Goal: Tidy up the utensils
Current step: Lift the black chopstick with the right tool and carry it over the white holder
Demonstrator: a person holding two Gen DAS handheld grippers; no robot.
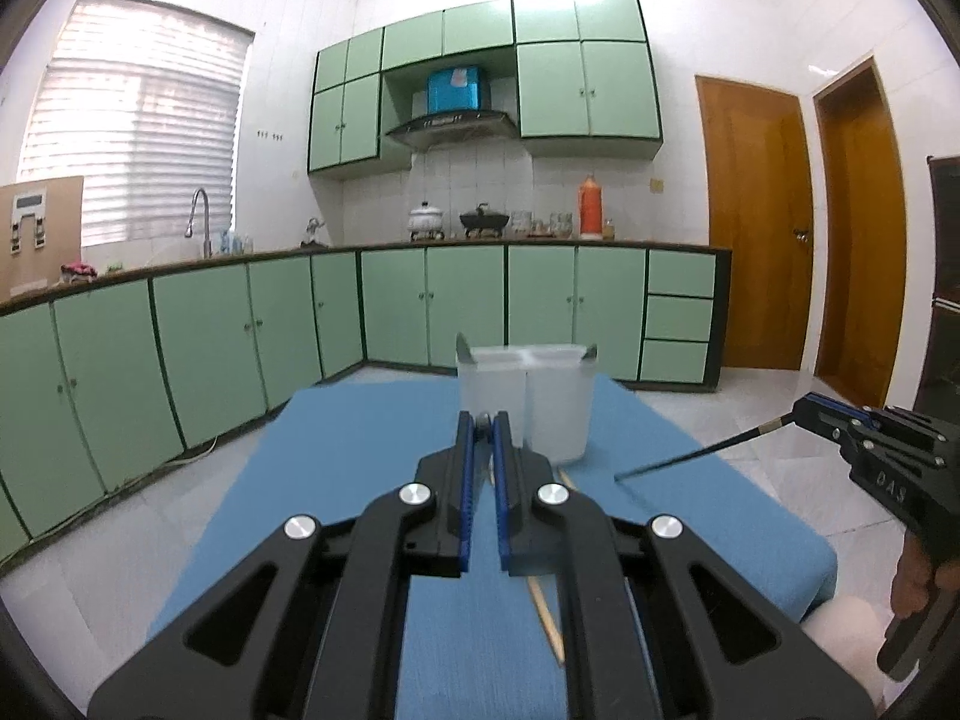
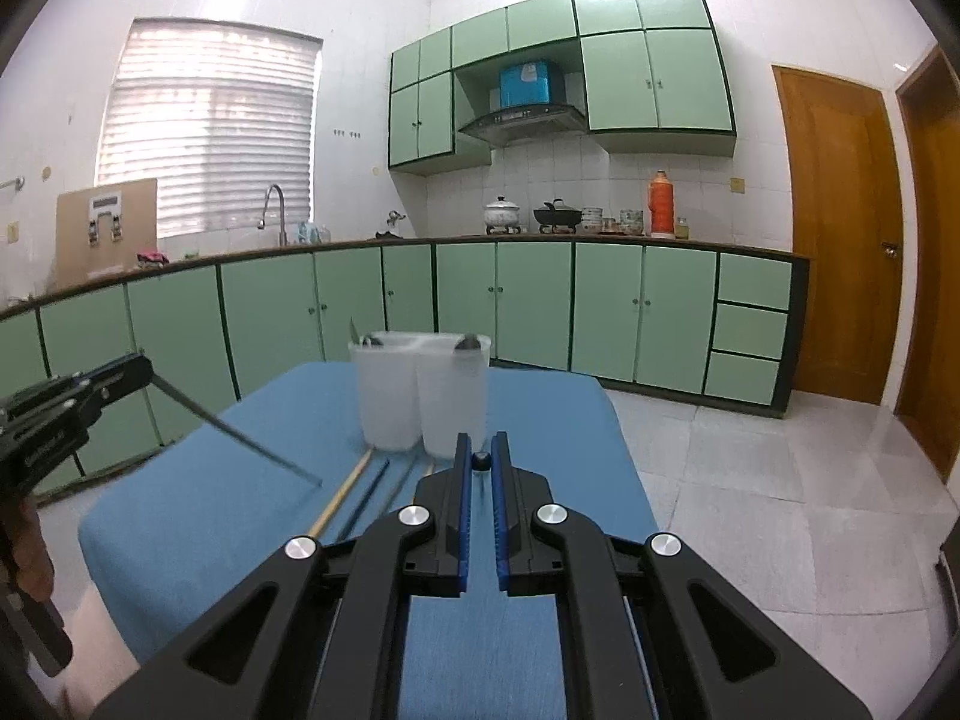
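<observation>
Your left claw (image 1: 483,420) is clamped shut on a thin, dark, metal-looking utensil. Its end shows as a small grey knob between the blue pads. From the right wrist view the shaft slopes from that claw (image 2: 141,369) down toward the blue-cloth worktop (image 2: 198,516). Your right claw (image 2: 480,459) is shut too, pinching a slim black chopstick-like stick (image 1: 702,453) by its rounded top. In the left wrist view this stick angles down and away from the claw (image 1: 801,405), with its tip low over the cloth; whether it touches I cannot tell.

What the next move turns on: the translucent white two-compartment plastic holder (image 1: 525,402) stands upright straight ahead of both claws, near the far end of the worktop. Its open rim sits above your claw tips in both views. Each held piece hangs with its long axis tilted and its free end low, so my judgement is that you need to lift and turn each more upright before its tip clears the rim. The left claw looks lined up with the left compartment and the right claw with the right one.

The holder is cloudy, with a divider down the middle and dark utensil tips already poking above the rim on both sides. Loose on the cloth at its base lie pale wooden chopsticks (image 2: 339,504) and a darker pair (image 2: 366,495), long axes running toward you.
</observation>
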